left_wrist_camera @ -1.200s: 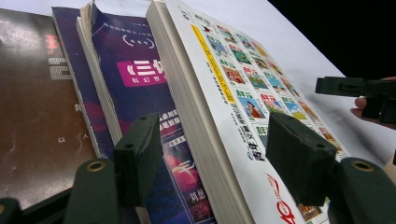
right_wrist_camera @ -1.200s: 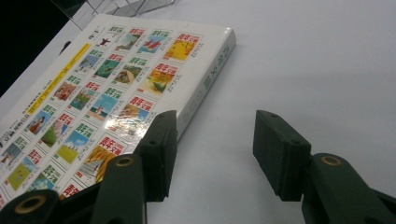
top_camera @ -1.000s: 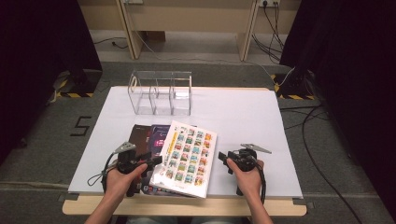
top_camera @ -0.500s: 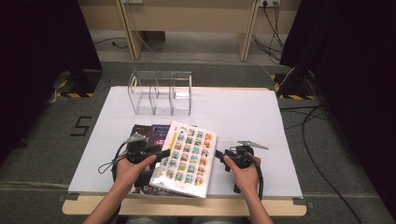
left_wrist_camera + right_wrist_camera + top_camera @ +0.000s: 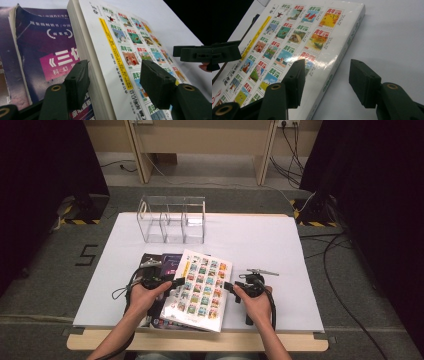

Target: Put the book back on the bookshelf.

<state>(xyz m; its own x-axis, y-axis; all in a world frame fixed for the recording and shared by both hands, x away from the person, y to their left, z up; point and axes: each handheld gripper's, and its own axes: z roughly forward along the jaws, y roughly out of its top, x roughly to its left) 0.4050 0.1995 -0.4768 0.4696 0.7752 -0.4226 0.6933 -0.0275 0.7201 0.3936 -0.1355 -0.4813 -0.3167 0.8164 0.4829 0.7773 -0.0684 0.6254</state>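
A thick white book (image 5: pixel 200 290) with a grid of small colour pictures on its cover lies near the table's front edge, overlapping a purple book (image 5: pixel 170 262). My left gripper (image 5: pixel 179 282) is at its left edge. In the left gripper view the jaws (image 5: pixel 113 80) have just been closing and straddle the book's (image 5: pixel 130 50) page edge, one pad beside the pages and one over the cover, without clearly pressing. My right gripper (image 5: pixel 227 286) is open at the book's right edge. One of its (image 5: pixel 325 77) jaws is over the cover (image 5: pixel 294 37) and the other over bare table.
A clear plastic organiser (image 5: pixel 172 220) with three compartments stands at the back of the white table (image 5: pixel 260 245). A dark book (image 5: pixel 148 259) lies under the purple one (image 5: pixel 50 50). Cables run over the floor on the right.
My left hand has moved right, bringing its jaws up to the white book's left edge. The right hand has stayed almost where it was.
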